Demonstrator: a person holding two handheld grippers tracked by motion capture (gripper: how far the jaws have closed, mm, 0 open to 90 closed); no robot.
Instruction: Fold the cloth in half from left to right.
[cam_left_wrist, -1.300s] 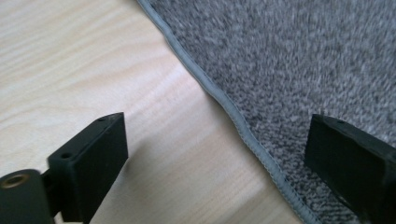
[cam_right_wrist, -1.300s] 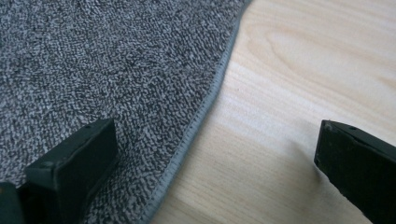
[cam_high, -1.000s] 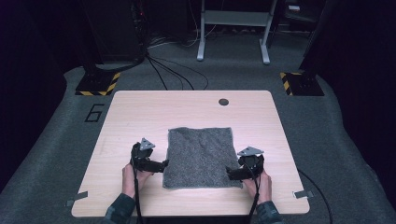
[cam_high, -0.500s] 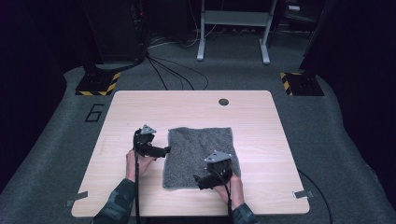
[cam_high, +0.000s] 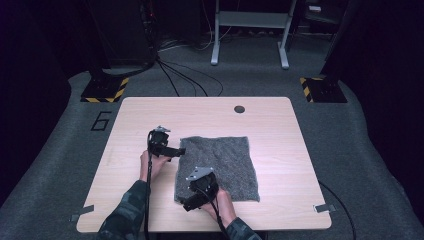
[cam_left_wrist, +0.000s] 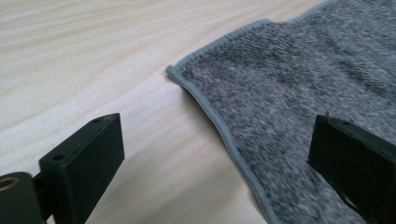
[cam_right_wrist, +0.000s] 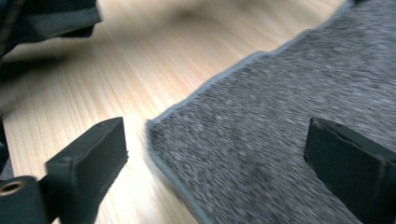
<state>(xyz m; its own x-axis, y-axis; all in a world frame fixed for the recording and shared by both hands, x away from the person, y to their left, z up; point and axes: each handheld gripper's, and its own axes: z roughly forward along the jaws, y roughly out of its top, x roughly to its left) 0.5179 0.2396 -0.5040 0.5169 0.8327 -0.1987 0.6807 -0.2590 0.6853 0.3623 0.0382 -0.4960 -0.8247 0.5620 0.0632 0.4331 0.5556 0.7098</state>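
A grey towel (cam_high: 218, 167) is laid flat on the wooden tabletop (cam_high: 280, 125), a little toward the near side of its middle; the step in hand is judged to be the taking of its left edge for a fold. The left tongs (cam_high: 176, 151) are held at the far left corner, wide open, the hemmed corner (cam_left_wrist: 173, 72) lying ahead of them and nothing gripped; the right tongs (cam_high: 187, 204) are poised over the near left corner (cam_right_wrist: 152, 125), their jaws wide though just closed a little, with cloth between them but not pinched. For a clean grasp, one jaw would best be slid under the hem at each corner and both corners lifted together, so that the edge stays straight and no wrinkle is dragged in; no containers are seen on the tabletop, and a small dark round hole (cam_high: 239, 108) near its far edge holds nothing visible.
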